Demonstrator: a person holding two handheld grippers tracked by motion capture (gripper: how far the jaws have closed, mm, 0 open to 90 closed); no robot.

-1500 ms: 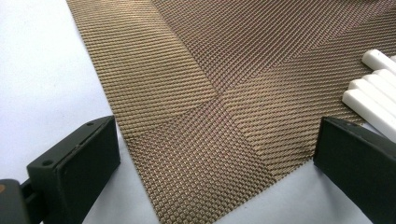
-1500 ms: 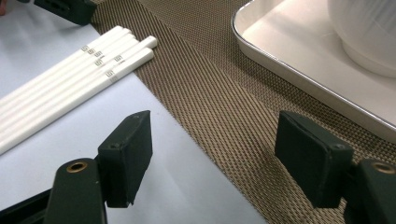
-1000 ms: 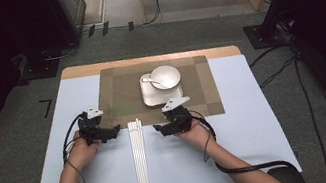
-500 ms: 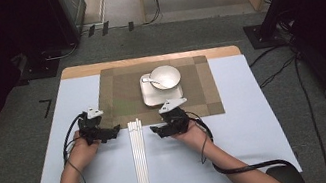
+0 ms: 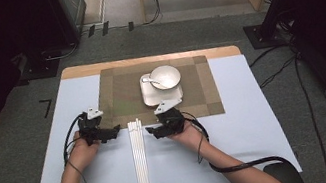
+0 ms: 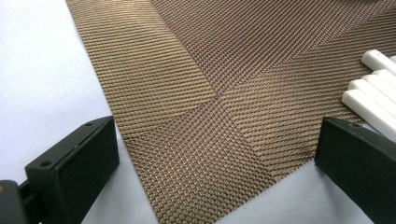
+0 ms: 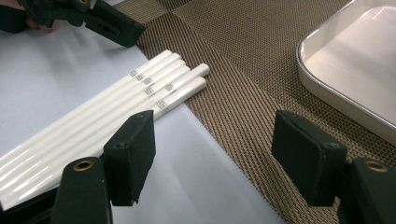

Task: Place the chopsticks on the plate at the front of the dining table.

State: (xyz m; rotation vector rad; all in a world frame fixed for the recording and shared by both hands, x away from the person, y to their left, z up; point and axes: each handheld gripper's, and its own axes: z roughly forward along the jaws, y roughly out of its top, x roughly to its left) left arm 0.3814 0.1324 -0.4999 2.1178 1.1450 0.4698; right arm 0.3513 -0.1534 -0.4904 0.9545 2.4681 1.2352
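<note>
Chopsticks [image 5: 139, 156], a tight bundle of long white ones, lie on the bare worktop [image 5: 254, 131] with their far ends just overlapping the near edge of the woven placemat [image 5: 122, 86]. Taking the placemat as the landmark: the square white tray [image 5: 149, 96] sits on its middle, with a bowl [image 5: 165, 77] and spoon [image 5: 147, 79] on top, and both hands wait just off its near edge, one on each side of the chopsticks.

The left gripper [image 5: 113, 131] points toward the bundle, its fingers [image 6: 74, 163] wide apart with nothing between them but placemat corner and worktop. The right gripper [image 5: 152, 133] faces it from the other side; its fingers [image 7: 130, 154] are also apart and hold nothing, one of them close beside the chopsticks' marked ends [image 7: 159, 95].

The likely trouble is in the pick. The sticks lie touching one another, so fingers closing from the side could catch several at once, or push the whole bundle sideways and fan it out. They look smooth and round, so a shallow pinch near the tips may let one roll free or swing down. A low approach could also snag the placemat edge and drag it, shifting the tray and bowl.
</note>
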